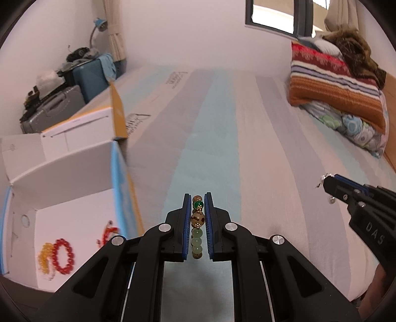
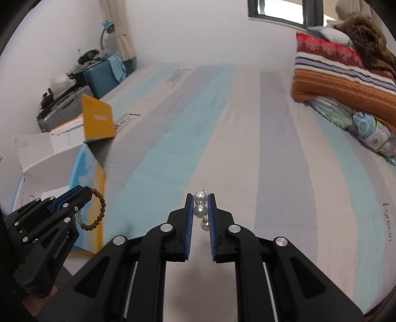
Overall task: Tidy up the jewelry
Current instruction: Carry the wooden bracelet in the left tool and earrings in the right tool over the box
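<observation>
Over the striped bed (image 1: 210, 119) I see my left gripper (image 1: 198, 198) pinching a green-and-brown beaded bracelet (image 1: 197, 219) beside the open white box (image 1: 74, 158)'s edge; my right gripper (image 2: 200, 197) pinches pearl earrings (image 2: 200, 204), open bedding ahead.

both views are bright and evenly lit by soft daylight, coming from the dark-framed window (image 1: 279, 14) at the top right. shadows are faint; a dim patch lies on the striped pastel bedsheet (image 1: 222, 123) below the camera. strong fisheye bending curves the edges, with black vignette corners. the open white cardboard box (image 1: 61, 173) at left is smeared by motion blur.
</observation>
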Available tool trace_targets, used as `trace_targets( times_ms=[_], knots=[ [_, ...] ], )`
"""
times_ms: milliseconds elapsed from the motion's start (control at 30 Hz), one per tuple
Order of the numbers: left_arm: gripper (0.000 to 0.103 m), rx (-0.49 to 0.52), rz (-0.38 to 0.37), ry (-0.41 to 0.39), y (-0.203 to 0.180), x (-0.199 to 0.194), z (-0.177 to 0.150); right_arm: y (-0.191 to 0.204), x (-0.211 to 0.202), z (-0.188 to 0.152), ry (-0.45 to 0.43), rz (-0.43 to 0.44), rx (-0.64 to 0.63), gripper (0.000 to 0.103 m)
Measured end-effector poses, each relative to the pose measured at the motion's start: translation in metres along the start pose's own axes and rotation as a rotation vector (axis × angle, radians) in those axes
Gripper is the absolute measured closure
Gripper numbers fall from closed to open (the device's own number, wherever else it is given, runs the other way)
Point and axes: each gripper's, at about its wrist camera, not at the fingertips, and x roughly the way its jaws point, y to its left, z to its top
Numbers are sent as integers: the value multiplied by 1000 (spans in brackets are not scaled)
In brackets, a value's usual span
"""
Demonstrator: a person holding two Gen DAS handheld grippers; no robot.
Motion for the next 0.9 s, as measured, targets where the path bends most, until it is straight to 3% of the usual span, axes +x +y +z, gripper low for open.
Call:
trace_targets(
  times_ms=[233, 467, 900],
  knots=[
    [93, -33, 33, -48, 43, -39, 14, 48, -25, 12, -35, 38, -33, 92],
    [93, -80, 105, -61, 104, -61, 15, 114, -18, 14, -8, 82, -99, 92],
    [93, -189, 225, -14, 213, -63, -13, 233, 7, 8, 35, 183, -223, 92]
  ],
)
